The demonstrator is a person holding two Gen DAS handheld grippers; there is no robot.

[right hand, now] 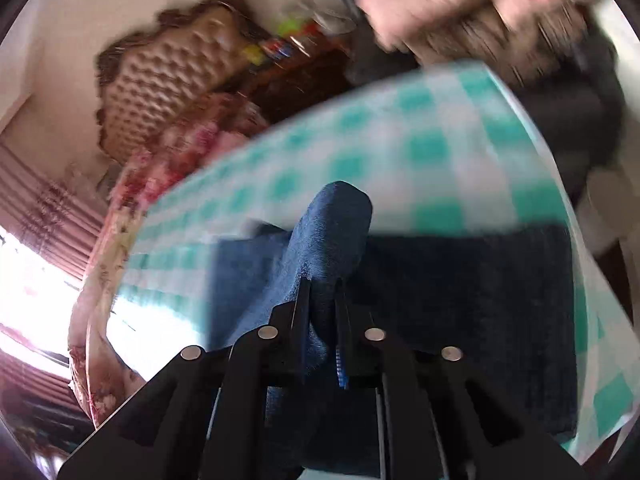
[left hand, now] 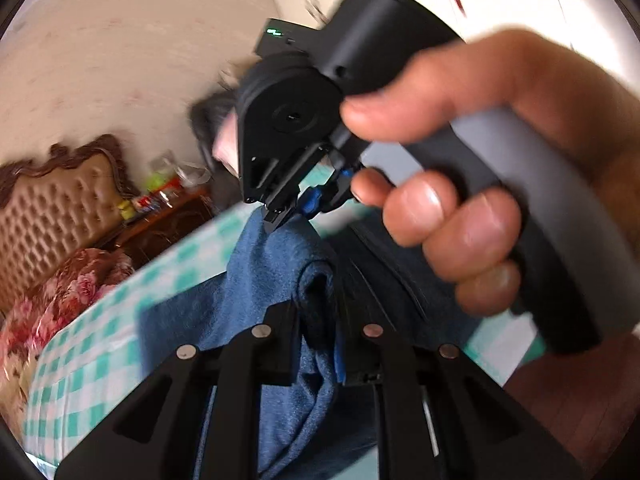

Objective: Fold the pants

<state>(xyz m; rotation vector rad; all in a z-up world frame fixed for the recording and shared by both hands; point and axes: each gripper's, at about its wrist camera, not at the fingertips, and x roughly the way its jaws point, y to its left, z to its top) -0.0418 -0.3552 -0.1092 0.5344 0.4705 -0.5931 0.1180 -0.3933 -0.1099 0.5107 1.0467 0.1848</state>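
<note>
left tongs (left hand: 316,304): black two-finger jaws nearly closed, pinching a bunched fold of the dark blue, soft-napped fabric pants (left hand: 276,280); the cloth rises between the fingers and drapes down below them. right tongs (right hand: 322,300): black jaws drawn close together with a raised ridge of the same blue pants (right hand: 332,232) clamped between the pads; no earlier view is shown, so only this narrow grip can be stated. in the left wrist view the right tongs (left hand: 276,216) appear from outside, tips biting the top edge of the blue cloth, just above and beyond the left pair. a bare right hand (left hand: 460,184) wraps the grey pistol handle, one fingertip on the trigger. in the right wrist view a blurred left hand (right hand: 460,4) shows at the upper edge.

the pants hang lifted from both grips, the rest lying spread as a dark flat panel on the green-and-white checked sheet (right hand: 420,140) that covers the bed. beyond the sheet lies a red-and-pink floral quilt (left hand: 68,292), then a tan button-tufted headboard with a carved brown frame (left hand: 60,208). a dark wooden side cabinet (left hand: 168,220) stands beside the headboard, carrying small bright items too blurred to identify. pink pleated curtains (right hand: 44,208) flank a bright window at the left of the right wrist view.
</note>
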